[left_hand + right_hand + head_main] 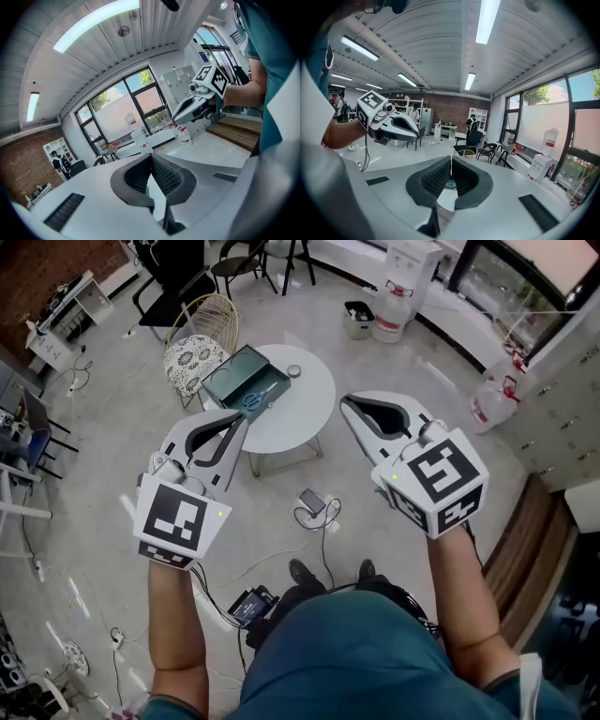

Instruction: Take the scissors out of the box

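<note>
A dark green box (pixel 240 378) stands open on a round white table (pixel 305 399). Scissors (pixel 262 396) with blue handles lie in the box near its right edge. Both grippers are held up in the air on the near side of the table, well apart from the box. My left gripper (pixel 241 421) has its jaws shut with nothing in them, as the left gripper view shows (pixel 151 157). My right gripper (pixel 345 402) is also shut on nothing, its tips meeting (pixel 451 161). Each gripper shows in the other's view: the right (pixel 199 99), the left (pixel 389 123).
A small round object (pixel 294 371) sits on the table behind the box. A wicker chair (pixel 197 352) stands left of the table. Cables and a small device (pixel 313 505) lie on the floor before it. A water dispenser (pixel 405 276) and bottles (pixel 494 397) stand at the right.
</note>
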Available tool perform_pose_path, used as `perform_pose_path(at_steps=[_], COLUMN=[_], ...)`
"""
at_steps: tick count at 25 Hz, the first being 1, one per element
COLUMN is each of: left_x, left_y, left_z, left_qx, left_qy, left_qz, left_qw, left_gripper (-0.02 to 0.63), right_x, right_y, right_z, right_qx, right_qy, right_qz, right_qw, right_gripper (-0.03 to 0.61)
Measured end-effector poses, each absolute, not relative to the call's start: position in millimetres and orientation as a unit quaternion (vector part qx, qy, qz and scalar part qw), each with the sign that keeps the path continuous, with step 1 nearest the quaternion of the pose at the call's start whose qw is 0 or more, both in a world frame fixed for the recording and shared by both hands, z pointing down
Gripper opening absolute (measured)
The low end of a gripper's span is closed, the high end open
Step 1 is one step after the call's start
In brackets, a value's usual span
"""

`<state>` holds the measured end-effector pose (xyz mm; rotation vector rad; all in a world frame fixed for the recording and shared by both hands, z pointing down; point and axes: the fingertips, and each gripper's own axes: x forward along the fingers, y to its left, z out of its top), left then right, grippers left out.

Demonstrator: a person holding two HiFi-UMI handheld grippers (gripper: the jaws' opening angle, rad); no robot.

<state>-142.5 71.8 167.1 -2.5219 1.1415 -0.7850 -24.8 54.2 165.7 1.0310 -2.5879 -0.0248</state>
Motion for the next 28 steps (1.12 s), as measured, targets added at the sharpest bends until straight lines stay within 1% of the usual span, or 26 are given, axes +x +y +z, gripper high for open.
perform_pose_path(at_steps=[7, 17, 21, 28], left_x=[-173, -183, -174, -144], left_y=[58, 11, -23, -69], left_z=[176, 180, 179, 185], left_qx=[-0.873, -0.845, -0.828, -0.801], left_qy=[0.391, 0.439, 0.465, 0.505], left_qz=[-0.264, -0.289, -0.301, -0.315], left_qw=[0.124, 0.103, 0.086, 0.065], left_gripper=[0.018, 0.018, 0.018, 0.018], right_x=[-54, -65, -65, -44], right_y=[40, -30, -74, -137], right_z=[172, 179, 176, 179], right_qx=[0.366, 0.311, 0.27, 0.219], right_qy=[-0.911, -0.934, -0.948, -0.963], right_qz=[-0.007, -0.003, -0.004, -0.007], right_qw=[0.188, 0.175, 0.168, 0.157], right_gripper=[0.038, 0.038, 0.038, 0.038])
